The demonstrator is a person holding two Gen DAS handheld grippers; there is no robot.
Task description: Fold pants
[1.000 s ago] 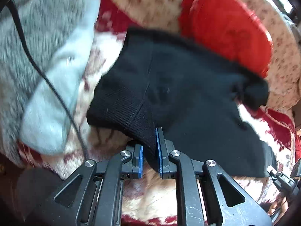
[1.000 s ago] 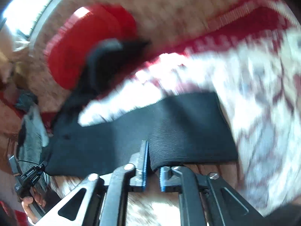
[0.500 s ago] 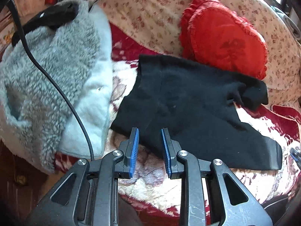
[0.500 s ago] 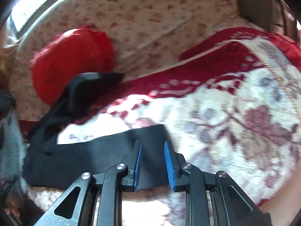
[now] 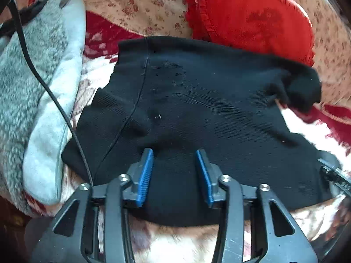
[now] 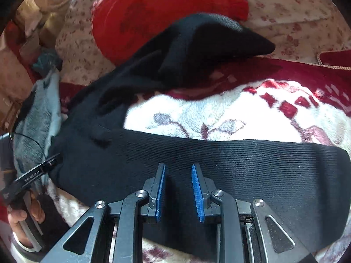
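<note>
Pants of black ribbed knit lay spread across the flowered red-and-cream blanket on a couch or bed, and by my reckoning the folding was barely begun. The wide upper part lay fairly flat at the near left. One leg stretched out to the right along the near edge. The other leg ran off toward the far side and ended in a crumpled heap against the red heart-shaped cushion. No clean fold showed anywhere; the two legs lay well apart, not one on the other.

The left gripper hung over the near edge of the wide part, its jaws opening, with cloth lying beneath them but nothing pinched between the blue pads. The right gripper hovered over the near leg with its jaws parted a little and likewise clamping nothing. In the right wrist view a hand showed at the far left, gripping the handle of the left tool.

A grey fleece throw was bunched to the left with a black cable trailing over it.

What seemed left was nearly everything: straightening the bunched far leg, bringing it over onto the near one, then doubling the length up.
</note>
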